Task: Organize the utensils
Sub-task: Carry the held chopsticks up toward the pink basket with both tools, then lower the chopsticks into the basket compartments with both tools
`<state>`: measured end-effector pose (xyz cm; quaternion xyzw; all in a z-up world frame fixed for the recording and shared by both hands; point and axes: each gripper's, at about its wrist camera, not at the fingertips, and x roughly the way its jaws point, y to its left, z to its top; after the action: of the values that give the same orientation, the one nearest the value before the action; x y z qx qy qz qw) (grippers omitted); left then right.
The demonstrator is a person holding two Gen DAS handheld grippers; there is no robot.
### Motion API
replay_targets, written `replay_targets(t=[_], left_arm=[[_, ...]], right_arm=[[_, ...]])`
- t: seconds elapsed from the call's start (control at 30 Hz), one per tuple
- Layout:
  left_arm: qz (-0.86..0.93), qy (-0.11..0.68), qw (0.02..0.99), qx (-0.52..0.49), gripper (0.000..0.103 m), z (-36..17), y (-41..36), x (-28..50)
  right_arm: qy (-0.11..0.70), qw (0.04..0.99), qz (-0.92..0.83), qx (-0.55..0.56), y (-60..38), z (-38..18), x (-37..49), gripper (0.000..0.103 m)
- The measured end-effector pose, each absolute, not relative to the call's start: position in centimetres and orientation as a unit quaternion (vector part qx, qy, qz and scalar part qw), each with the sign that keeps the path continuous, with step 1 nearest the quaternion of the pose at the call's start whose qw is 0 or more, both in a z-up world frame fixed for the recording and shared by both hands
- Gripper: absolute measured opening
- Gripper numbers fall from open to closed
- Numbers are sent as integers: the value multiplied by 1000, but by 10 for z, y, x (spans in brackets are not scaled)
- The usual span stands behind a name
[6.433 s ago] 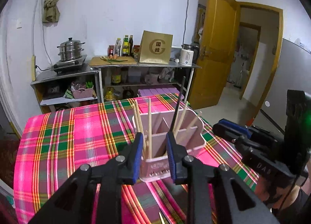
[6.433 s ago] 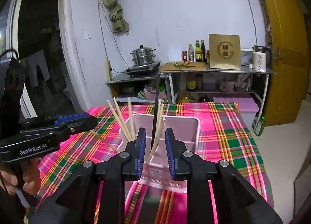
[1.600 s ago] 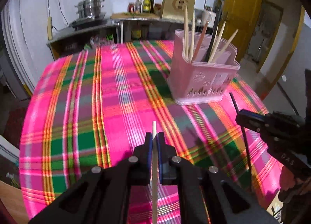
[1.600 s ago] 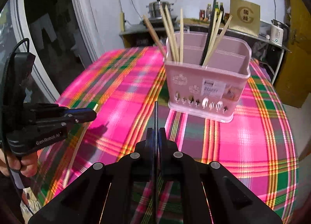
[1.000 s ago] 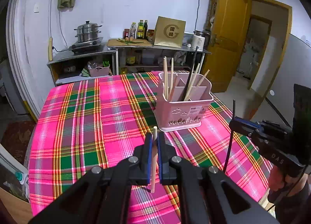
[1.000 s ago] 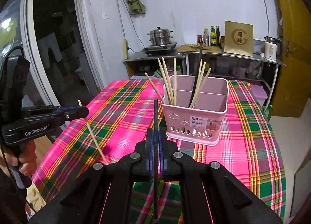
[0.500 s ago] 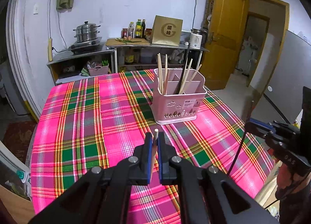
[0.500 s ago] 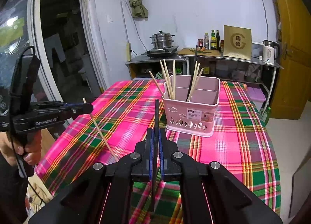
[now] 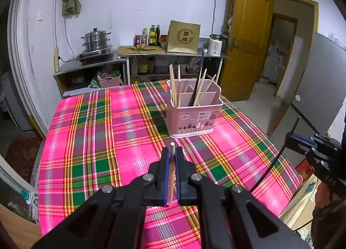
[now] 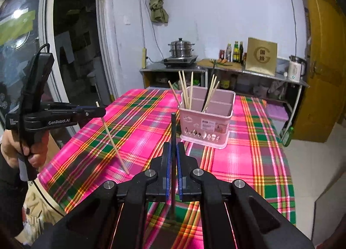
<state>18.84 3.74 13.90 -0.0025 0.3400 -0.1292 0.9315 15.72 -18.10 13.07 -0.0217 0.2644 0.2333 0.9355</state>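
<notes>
A pink utensil holder (image 9: 194, 115) (image 10: 206, 123) stands on the plaid tablecloth, with several wooden chopsticks and one black one upright in its compartments. My left gripper (image 9: 170, 156) is shut on a light wooden chopstick (image 9: 171, 173), held above the cloth well short of the holder. In the right wrist view that gripper (image 10: 101, 111) shows at the left with its chopstick (image 10: 113, 141) slanting down. My right gripper (image 10: 173, 151) is shut on a black chopstick (image 10: 173, 132); in the left wrist view that gripper (image 9: 289, 137) sits at the right edge with its black chopstick (image 9: 279, 158) hanging down.
The table (image 9: 90, 141) carries a pink, green and yellow plaid cloth. Behind it a metal shelf unit (image 9: 151, 56) holds a steamer pot, bottles, a gold box and a kettle. A yellow door (image 9: 248, 43) stands open at the right. A hand (image 10: 19, 149) grips the left tool.
Both grippers have drawn back and risen slightly from the table, so the holder looks smaller and farther. Each keeps its chopstick clamped.
</notes>
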Motion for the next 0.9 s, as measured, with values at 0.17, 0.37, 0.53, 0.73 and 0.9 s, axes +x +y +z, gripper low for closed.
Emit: replay_targets(t=[0.17,0.37,0.53,0.73,0.9], left_arm=[[-139,335,932,-3,6,145,31,192],[-151,326,933,-11,6,157,23,201],[-161,315,935,-7,6,168,11,216],[-172,296,940,-12,6,189,0,243],[-174,284,943,-10,6,202,-8,266]], right_arm=[[244,942,228,-6,-188,140,165,4],[218,950,222,19,-193,152,176,4],[201,954,218,38,-195,162,195,4],[185,958,217,44,-193,173,219,4],[171,959,220,48,-188,185,240,4]])
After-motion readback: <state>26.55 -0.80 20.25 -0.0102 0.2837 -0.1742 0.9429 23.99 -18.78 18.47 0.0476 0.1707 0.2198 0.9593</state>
